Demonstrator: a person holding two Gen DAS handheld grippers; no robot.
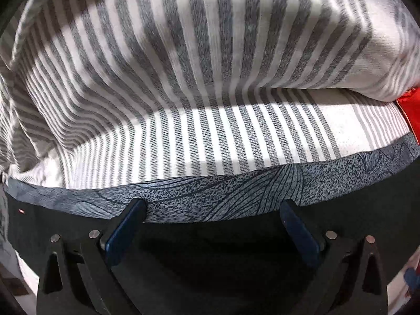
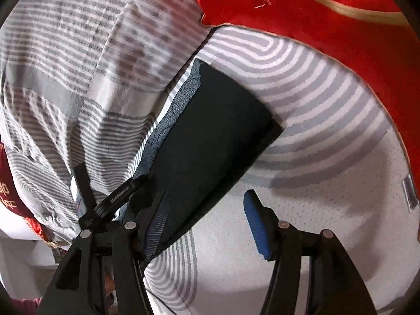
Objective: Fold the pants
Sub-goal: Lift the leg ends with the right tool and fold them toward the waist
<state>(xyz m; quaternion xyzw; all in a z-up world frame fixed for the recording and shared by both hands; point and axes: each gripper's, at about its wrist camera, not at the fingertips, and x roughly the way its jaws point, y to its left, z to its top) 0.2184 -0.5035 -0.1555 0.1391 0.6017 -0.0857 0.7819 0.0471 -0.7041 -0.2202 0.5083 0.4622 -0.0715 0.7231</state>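
A: What's my left gripper (image 1: 212, 207) doing?

B: On my left wrist view its fingers stand wide apart, tips at five and seven o'clock, pointing steeply down. The dark pants (image 1: 204, 246) lie under them, filling the low middle of the view. The tips reach the pants' patterned grey edge (image 1: 236, 183), which runs across from nine to three o'clock. I can't tell whether the pads touch the cloth; nothing is pinched between them.

A: And beyond the edge?

B: The striped sheet (image 1: 236, 136), then a striped duvet (image 1: 183, 52) bulging toward twelve. A bit of red cloth (image 1: 409, 105) peeks in at three.

A: The right gripper (image 2: 207, 220)?

B: Its fingers are apart and clamp nothing. The left pad (image 2: 157, 223) sits over the pants' (image 2: 210, 136) near end; the right pad (image 2: 256, 225) is over bare sheet (image 2: 315, 210). From there the pants run as a long dark strip from six toward twelve, patterned edge (image 2: 178, 110) on the ten o'clock side.

A: Anything else?

B: The left gripper (image 2: 115, 199) shows at eight o'clock, at the pants' corner. The red cloth (image 2: 315, 26) spreads from twelve to three, the duvet (image 2: 78, 65) at ten.
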